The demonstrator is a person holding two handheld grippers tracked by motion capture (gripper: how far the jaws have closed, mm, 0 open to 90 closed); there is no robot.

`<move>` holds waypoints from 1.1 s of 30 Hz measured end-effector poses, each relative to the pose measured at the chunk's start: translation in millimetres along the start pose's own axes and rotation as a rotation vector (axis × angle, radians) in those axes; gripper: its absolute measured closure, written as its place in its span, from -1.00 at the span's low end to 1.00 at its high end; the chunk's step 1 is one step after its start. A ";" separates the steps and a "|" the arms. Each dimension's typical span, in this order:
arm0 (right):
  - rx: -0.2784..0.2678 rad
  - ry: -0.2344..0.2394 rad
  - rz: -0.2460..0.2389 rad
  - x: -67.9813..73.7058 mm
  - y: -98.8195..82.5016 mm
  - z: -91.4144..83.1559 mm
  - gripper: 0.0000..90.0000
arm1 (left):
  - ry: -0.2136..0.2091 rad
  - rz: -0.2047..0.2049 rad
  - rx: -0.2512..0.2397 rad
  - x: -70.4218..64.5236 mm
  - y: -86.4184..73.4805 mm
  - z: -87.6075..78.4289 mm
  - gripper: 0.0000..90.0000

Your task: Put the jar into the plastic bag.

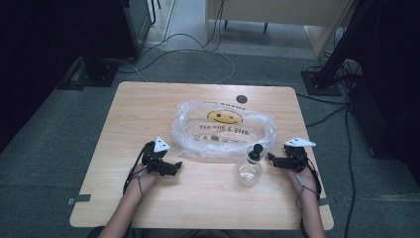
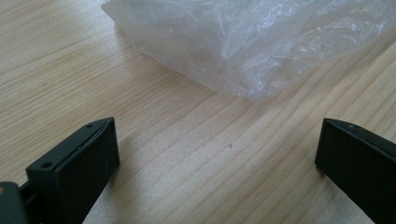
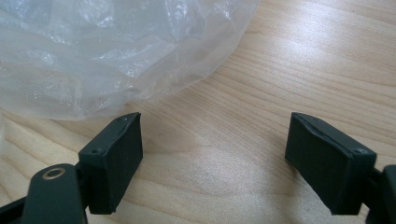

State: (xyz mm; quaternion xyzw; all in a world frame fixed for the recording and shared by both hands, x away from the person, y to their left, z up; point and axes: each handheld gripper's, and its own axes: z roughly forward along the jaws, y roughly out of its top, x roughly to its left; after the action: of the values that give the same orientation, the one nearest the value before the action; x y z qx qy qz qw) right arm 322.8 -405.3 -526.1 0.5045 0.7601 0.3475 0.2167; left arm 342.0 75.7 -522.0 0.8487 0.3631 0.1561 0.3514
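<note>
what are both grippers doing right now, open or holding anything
left gripper: open, nothing between its jaws, bare table under it
right gripper: open, holding nothing, beside the clear plastic bag

Both forearms reach in from the near edge, each hand holding a gripper low and level: the left gripper (image 1: 174, 166) and right gripper (image 1: 271, 158) point inward, jaws spread wide, nothing between them.

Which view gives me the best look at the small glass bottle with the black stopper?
The high view: the glass bottle stands whole on the table, just in front of the clear plastic bag and beside the right gripper. The two gripper views give bag and bare wood between open jaws, no clear sight of the bottle.
</note>
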 end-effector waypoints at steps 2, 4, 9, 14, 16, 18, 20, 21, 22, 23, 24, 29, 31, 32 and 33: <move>0.000 -0.001 0.000 0.0 0.0 0.0 -0.58 | 0.000 0.000 0.000 0.0 0.0 0.0 -1.00; -0.001 -0.001 0.000 0.0 0.0 0.1 -0.59 | 0.000 0.000 0.000 0.0 0.0 0.0 -1.00; 0.000 0.000 0.000 0.2 0.1 0.1 -0.59 | 0.000 0.000 0.000 0.0 0.0 0.0 -1.00; 0.001 0.001 -0.001 0.2 0.3 0.4 -0.60 | 0.000 0.000 0.000 0.0 0.0 0.0 -1.00; 0.001 0.000 -0.002 0.3 0.5 0.6 -0.60 | 0.000 0.000 0.000 0.0 0.0 0.0 -1.00; 0.002 0.000 -0.002 0.4 0.5 0.7 -0.61 | 0.000 0.000 0.000 0.0 0.0 0.0 -1.00; 0.003 0.002 -0.004 0.5 0.6 0.8 -0.62 | 0.000 0.001 0.000 -0.1 0.0 0.0 -1.00; 0.004 0.002 -0.005 0.5 0.6 0.8 -0.62 | 0.000 0.001 0.001 0.0 0.0 -0.1 -1.00; 0.004 0.003 -0.004 0.6 0.7 0.9 -0.63 | 0.000 0.000 0.000 -0.2 0.0 -0.1 -1.00; 0.005 0.005 -0.004 0.7 0.9 1.1 -0.63 | 0.000 0.000 -0.001 -0.2 -0.1 0.0 -1.00; 0.005 0.005 -0.005 0.7 0.9 1.1 -0.63 | 0.000 0.000 0.000 -0.2 -0.1 -0.1 -1.00; 0.004 0.010 -0.011 0.5 1.2 1.5 -0.63 | 0.000 0.000 0.001 -0.2 0.0 -0.1 -1.00; 0.004 0.015 -0.013 0.7 1.4 1.7 -0.63 | 0.000 0.000 0.000 -0.2 -0.1 -0.1 -1.00; 0.004 0.016 -0.014 0.8 1.4 1.7 -0.63 | 0.000 0.000 0.000 -0.2 -0.1 -0.1 -1.00; 0.004 0.017 -0.015 0.9 1.4 1.8 -0.63 | 0.000 0.000 0.000 -0.2 -0.1 -0.1 -1.00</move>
State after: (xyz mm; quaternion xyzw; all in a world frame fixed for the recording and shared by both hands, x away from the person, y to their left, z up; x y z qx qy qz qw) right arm 324.5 -403.6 -526.2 0.4964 0.7662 0.3488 0.2119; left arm 341.8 75.6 -522.0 0.8486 0.3630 0.1562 0.3516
